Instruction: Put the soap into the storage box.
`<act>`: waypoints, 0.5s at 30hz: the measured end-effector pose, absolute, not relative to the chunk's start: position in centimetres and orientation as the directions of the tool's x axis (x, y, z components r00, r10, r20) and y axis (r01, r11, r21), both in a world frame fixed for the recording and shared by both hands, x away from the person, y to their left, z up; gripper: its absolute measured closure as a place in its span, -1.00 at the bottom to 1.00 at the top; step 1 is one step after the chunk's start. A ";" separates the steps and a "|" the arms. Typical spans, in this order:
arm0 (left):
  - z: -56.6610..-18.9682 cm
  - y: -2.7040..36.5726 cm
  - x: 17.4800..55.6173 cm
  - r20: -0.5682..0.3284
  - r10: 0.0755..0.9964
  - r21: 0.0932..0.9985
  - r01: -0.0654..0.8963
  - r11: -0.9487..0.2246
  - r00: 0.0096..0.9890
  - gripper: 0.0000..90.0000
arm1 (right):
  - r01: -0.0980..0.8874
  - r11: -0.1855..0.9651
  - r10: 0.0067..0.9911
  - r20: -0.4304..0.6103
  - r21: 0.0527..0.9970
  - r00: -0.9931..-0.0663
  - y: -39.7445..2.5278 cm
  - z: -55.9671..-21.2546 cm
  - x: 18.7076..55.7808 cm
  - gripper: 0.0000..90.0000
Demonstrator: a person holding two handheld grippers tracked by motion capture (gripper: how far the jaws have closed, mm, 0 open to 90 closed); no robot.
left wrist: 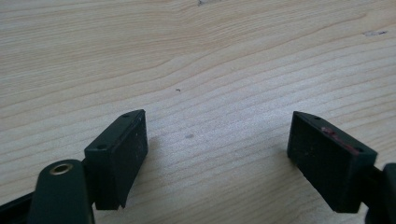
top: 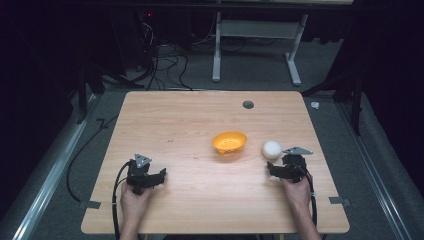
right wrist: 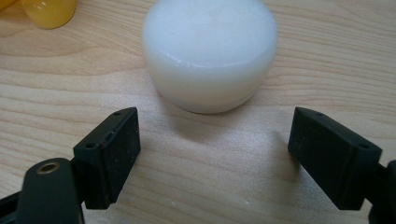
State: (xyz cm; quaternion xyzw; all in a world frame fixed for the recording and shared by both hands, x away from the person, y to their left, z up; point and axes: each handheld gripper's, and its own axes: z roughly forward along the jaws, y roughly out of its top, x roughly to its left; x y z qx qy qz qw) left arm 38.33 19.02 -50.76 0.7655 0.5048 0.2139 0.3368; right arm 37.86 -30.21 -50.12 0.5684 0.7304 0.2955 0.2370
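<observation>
White ball [top: 272, 149] sits on the wooden table [top: 200, 200], a little to the right of the orange bowl [top: 229, 142] and not touching it. We see our right gripper [top: 274, 169] just beside the ball, on our side of it. In the right gripper view the ball [right wrist: 209, 53] is straight ahead, with its round bottom on the wood, and both black jaws are spread wide with nothing between them. The gap looks a bit wider than the ball, so we think it can fit inside.

Our left gripper [top: 159, 176] rests near the front left of the table, well apart from the ball and the bowl. Its jaws are spread too, and in the left gripper view we see bare wood [left wrist: 196, 70] between them.

We think the step now is to grab the ball. To do it well, we should slide the right gripper forward, staying low, until the ball's fat middle is between the jaws. We should keep the ball in the center, so one jaw does not bump it first. A ball rolls away easily! Then we close slowly and evenly, and squeeze just enough to hold it. The bowl [right wrist: 46, 11] is near, so we should push gently and not knock the ball into it.
</observation>
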 end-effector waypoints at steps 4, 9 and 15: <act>-50.8 19.0 38.3 -0.013 0.917 0.732 0.629 -0.263 0.399 -0.54 | 0.680 0.170 0.971 -0.002 0.713 -0.240 -30.4 -49.8 37.8 -0.62; -50.8 19.0 38.3 -0.012 0.917 0.732 0.629 -0.264 0.399 -0.54 | 0.666 0.172 0.968 0.002 0.726 -0.252 -30.3 -49.1 38.1 -0.64; -50.8 19.0 38.3 -0.012 0.917 0.732 0.629 -0.264 0.399 -0.54 | 0.657 0.177 0.965 0.002 0.733 -0.261 -30.0 -48.4 38.6 -0.67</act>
